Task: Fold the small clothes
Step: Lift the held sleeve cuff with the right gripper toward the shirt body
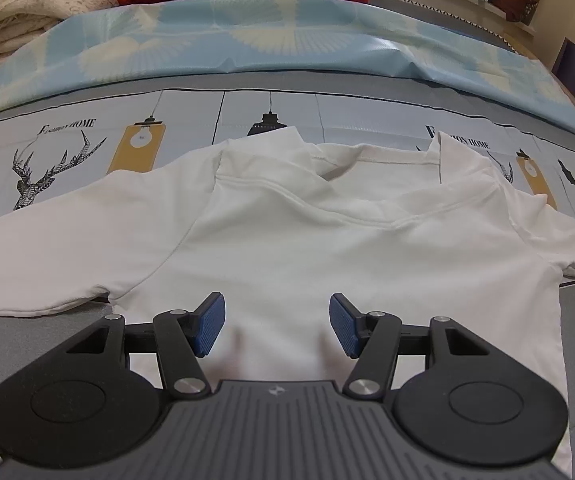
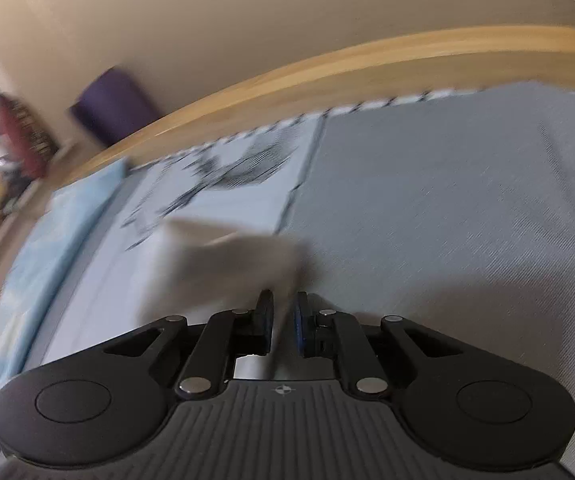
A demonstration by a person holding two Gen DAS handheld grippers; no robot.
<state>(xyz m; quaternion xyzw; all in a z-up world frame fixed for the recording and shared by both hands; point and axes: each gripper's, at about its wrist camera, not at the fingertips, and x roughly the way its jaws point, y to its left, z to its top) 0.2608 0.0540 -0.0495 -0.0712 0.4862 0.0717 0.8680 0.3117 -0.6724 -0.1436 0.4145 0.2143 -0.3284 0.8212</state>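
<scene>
A white T-shirt lies spread on the bed, barely folded, the left gripper open above it, the right gripper apparently pinching 1 blurred sleeve.

Bed sheet print: "HOME" readable beside the deer head drawing at left, the word before it is script starting with "F", rest unclear; same caption repeats at right, partly covered by white shirt, "HOME" legible; right wrist view too blurred to read
</scene>
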